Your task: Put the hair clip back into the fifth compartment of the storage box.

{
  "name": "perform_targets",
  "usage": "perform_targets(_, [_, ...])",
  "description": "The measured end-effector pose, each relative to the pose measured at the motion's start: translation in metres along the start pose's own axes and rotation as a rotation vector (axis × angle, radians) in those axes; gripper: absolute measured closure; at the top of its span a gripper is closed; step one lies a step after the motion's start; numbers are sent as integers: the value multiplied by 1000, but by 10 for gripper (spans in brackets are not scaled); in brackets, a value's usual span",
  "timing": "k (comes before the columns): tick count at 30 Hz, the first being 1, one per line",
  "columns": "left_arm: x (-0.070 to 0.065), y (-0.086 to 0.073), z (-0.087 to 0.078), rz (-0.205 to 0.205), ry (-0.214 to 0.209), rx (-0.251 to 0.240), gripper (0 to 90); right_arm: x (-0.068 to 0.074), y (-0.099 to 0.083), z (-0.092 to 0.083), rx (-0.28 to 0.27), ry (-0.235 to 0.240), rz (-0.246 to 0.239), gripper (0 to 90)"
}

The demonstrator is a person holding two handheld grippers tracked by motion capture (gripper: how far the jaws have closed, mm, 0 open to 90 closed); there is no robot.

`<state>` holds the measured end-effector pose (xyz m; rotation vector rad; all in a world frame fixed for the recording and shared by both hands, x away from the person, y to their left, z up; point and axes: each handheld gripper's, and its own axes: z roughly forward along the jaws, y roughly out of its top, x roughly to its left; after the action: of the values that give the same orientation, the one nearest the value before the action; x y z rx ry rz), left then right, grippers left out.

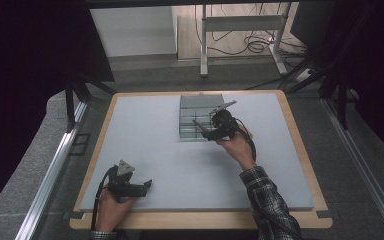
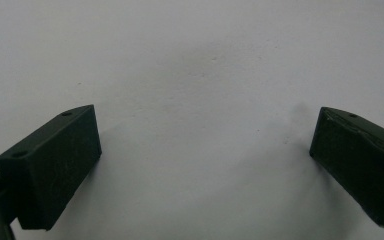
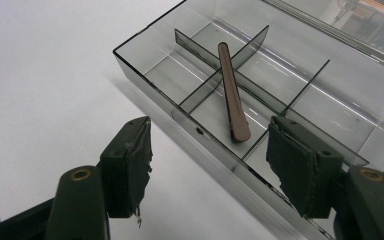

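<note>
Brown stick (image 3: 233, 95) lies tilted across dividers in clear box (image 3: 145, 67).

Grey mat (image 1: 155, 150) covered the wood-edged table (image 1: 300, 150). Beyond the far edge stood a white metal frame (image 1: 240, 25) with black cables (image 1: 255, 45) tangled on the floor. A metal rail (image 1: 55, 170) ran along the left side.

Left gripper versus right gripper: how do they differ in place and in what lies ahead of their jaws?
The left gripper lies low near the table's front edge, over bare surface. The right gripper sits farther back at the clear divided box, which holds a brown stick. Both are open, holding nothing.
</note>
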<state>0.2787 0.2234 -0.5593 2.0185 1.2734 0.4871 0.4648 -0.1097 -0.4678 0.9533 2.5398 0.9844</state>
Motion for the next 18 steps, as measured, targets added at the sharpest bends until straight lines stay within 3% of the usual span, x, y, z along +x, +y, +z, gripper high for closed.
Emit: perform_targets(18, [0, 0, 0, 0, 0, 0, 3, 2, -7, -15, -14, -4, -7, 306])
